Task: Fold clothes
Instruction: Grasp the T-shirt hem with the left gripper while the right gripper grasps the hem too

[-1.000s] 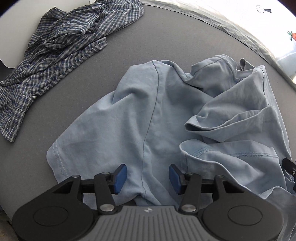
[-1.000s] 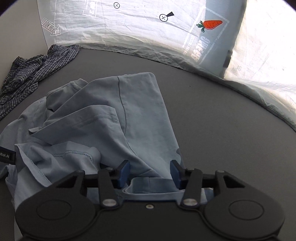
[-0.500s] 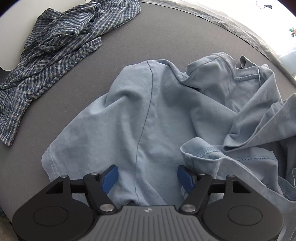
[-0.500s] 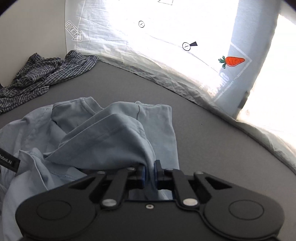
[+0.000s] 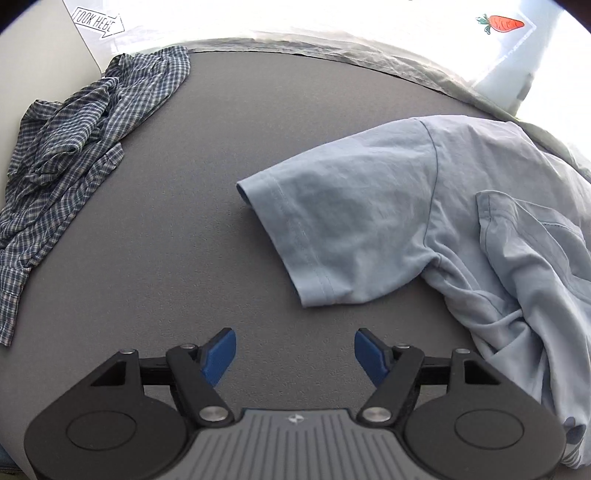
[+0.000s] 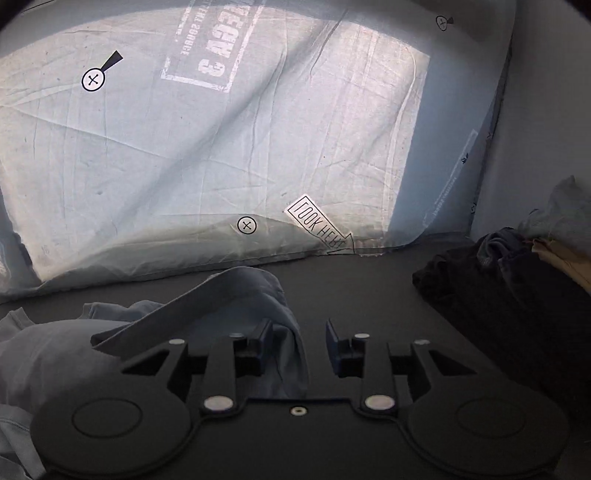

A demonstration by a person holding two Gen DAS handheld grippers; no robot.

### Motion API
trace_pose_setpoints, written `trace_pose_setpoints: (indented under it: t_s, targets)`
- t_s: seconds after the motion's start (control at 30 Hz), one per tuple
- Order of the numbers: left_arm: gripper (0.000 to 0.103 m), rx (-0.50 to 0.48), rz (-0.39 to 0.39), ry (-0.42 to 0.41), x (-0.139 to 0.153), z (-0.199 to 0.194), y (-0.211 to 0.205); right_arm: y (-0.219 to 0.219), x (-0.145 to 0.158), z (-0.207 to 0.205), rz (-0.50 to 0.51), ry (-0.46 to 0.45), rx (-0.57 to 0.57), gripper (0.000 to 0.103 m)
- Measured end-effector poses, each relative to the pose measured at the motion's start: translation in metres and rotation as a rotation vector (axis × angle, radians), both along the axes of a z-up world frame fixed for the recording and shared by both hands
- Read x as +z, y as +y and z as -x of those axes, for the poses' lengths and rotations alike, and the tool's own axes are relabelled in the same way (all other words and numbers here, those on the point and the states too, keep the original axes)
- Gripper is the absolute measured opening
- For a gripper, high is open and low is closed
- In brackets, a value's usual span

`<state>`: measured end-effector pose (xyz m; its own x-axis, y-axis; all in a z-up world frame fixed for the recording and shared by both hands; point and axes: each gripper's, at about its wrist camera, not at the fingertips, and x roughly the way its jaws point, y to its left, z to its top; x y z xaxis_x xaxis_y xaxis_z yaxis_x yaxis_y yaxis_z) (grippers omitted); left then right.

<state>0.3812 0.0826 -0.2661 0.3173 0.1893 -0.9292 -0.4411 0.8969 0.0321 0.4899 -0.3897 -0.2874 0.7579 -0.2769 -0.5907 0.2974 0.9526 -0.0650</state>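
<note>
Left wrist view is showing the left gripper (image 5: 294, 350) hanging over the bare gray table top (image 5: 192, 236). Its two blue pads (image 5: 218, 356) are standing wide apart, and nothing is sitting between them. Its jaws have just been opening. The light blue T-shirt (image 5: 424, 221) is lying up and to the right of this gripper, a little way off, not touching it. One short sleeve (image 5: 317, 229) is lying flat and is pointing toward the left side of the picture. The rest of the T-shirt is bunching up in folds near the right edge. A blue checked shirt (image 5: 74, 155) is lying in a crumpled heap far on the left, well apart from the T-shirt. A white sheet (image 5: 332, 26) with a carrot picture (image 5: 502, 23) is hanging behind the table.

Right wrist view is showing the right gripper (image 6: 300, 341) with its jaws partly apart. Its jaws have just been opening. A fold of the light blue T-shirt (image 6: 236, 295) is hanging just beside the left finger (image 6: 260, 339) and is reaching partly into the gap. The pads are not pressing on it. Most of the T-shirt is lying to the left of this gripper. A pile of dark clothes (image 6: 509, 295) is sitting on the right, apart from the gripper. A white sheet (image 6: 207, 147) with a "LOOK HERE" arrow (image 6: 319, 225) is hanging behind.
</note>
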Motion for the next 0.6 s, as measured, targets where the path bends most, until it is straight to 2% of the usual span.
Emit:
trace_pose_setpoints:
  t_s: [0.03, 0.27, 0.43, 0.6]
  targets:
    - [0.072, -0.018, 0.003, 0.003, -0.001, -0.001, -0.008, -0.006, -0.004, 0.011, -0.017, 0.009, 0.011, 0.047]
    - [0.073, -0.104, 0.027, 0.029, -0.007, -0.008, -0.036, 0.014, -0.038, 0.054, -0.132, 0.086, 0.151, 0.049]
    - [0.073, -0.133, 0.094, -0.033, 0.01, -0.026, -0.042, 0.034, -0.047, 0.046, -0.183, 0.092, 0.186, 0.049]
    - [0.073, -0.159, 0.146, -0.104, 0.027, -0.075, -0.047, 0.03, -0.045, 0.027, -0.197, 0.08, 0.139, 0.051]
